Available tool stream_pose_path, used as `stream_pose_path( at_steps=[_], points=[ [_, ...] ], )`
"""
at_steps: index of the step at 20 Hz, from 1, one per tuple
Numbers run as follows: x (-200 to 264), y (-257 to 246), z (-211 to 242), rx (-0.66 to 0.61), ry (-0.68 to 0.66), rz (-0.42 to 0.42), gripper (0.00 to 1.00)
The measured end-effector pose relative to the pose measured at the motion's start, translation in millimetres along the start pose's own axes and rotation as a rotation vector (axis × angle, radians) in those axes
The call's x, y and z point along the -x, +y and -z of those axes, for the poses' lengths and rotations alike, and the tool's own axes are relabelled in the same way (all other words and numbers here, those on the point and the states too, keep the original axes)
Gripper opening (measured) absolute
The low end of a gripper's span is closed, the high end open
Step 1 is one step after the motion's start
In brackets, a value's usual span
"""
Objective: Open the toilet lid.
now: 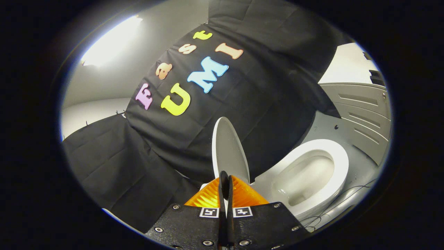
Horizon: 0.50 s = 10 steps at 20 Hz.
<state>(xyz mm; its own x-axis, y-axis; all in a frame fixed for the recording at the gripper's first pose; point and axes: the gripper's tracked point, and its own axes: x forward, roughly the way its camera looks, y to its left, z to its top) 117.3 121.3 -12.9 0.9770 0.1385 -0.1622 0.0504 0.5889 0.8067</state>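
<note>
— Where do we stand with the lid (229, 149)?

— It's up. We see it edge-on, standing nearly upright just ahead of our gripper (225, 180), its long axis running straight away from the fingers toward the black wall (270, 104). The bowl (312, 173) lies open beside it, off to the right of the fingers.

— Do we have hold of it?

— Our fingers are pressed close together, almost no gap between them. The lid's near edge rises right behind their tips, so we may be pinching its rim, but we can't tell whether both fingers actually press on it.

— So what does the next move hinge on?

— On that line-up. The lid sits dead ahead, in the plane of our fingers. We judge the opening nearly done; what's left is leaning it back toward the wall and letting go without it tipping down over the bowl.
</note>
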Motion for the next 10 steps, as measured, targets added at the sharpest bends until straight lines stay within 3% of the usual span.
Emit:
stream_pose_path(
  at_steps=[10],
  points=[
    [-10, 52, 22, 0.142, 0.024, -0.049, 0.0]
  ],
)
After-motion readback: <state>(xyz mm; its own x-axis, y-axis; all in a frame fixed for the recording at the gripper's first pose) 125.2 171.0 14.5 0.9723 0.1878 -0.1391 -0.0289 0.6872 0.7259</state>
